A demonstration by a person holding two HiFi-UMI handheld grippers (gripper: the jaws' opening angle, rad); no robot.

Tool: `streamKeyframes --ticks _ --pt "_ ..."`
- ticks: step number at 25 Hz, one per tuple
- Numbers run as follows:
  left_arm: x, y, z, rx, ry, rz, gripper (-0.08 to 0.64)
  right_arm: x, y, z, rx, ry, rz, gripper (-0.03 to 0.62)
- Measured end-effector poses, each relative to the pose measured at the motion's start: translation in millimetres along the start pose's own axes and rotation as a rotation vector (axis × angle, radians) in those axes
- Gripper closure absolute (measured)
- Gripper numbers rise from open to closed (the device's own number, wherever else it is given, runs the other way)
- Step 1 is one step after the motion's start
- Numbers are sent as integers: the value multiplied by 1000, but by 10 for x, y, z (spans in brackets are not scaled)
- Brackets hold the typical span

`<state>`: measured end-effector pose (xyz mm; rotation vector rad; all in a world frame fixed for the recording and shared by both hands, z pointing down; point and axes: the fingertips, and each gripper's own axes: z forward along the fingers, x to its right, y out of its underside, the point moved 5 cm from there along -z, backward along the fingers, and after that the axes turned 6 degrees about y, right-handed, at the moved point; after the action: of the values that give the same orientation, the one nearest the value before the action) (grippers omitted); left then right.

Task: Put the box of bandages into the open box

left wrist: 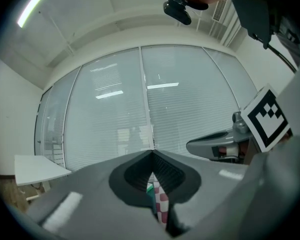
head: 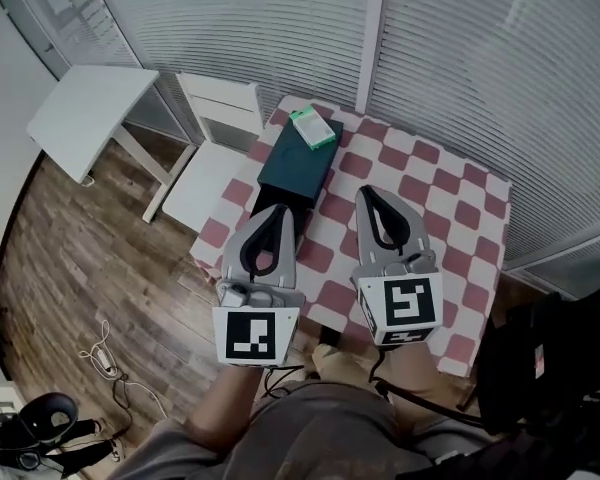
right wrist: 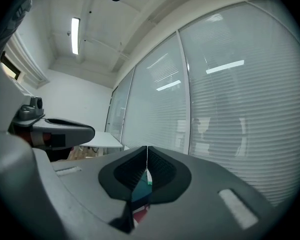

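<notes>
A green and white box of bandages (head: 313, 128) lies at the far end of a dark teal box (head: 292, 168) on the red and white checked table (head: 430, 198). Whether it sits inside or on top, I cannot tell. My left gripper (head: 277, 209) hovers over the table's near edge, just short of the teal box, its jaws shut and empty. My right gripper (head: 366, 192) is beside it over the checked cloth, also shut on nothing. In the left gripper view the tips (left wrist: 152, 152) meet; in the right gripper view the tips (right wrist: 147, 148) meet too. Both point level at the window blinds.
A white chair (head: 220, 148) stands against the table's left side, with a white side table (head: 90, 113) further left. Cables (head: 105, 360) and a black headset (head: 30, 428) lie on the wooden floor. Window blinds (head: 460, 58) run behind the table.
</notes>
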<state>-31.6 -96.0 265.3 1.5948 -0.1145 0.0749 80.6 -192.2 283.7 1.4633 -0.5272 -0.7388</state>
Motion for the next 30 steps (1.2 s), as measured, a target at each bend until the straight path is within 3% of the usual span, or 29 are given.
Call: streamKeyframes --ticks 11,21,24,27,30 --pt "-294 -283 698 30 -56 84 560 341 -58 776 28 -37 33 554" --pt "-678 135 1095 -22 -22 13 560 205 278 1403 -73 -55 26 538" --pt "-846 371 1252 -61 6 -42 560 111 502 1667 -142 -73 19 478" --pt "-1080 619 1401 -98 20 -119 560 -17 800 1958 -240 -110 21 340" --pt "-1292 838 1545 -137 29 -146 560 -84 1132 2231 -333 -118 21 216"
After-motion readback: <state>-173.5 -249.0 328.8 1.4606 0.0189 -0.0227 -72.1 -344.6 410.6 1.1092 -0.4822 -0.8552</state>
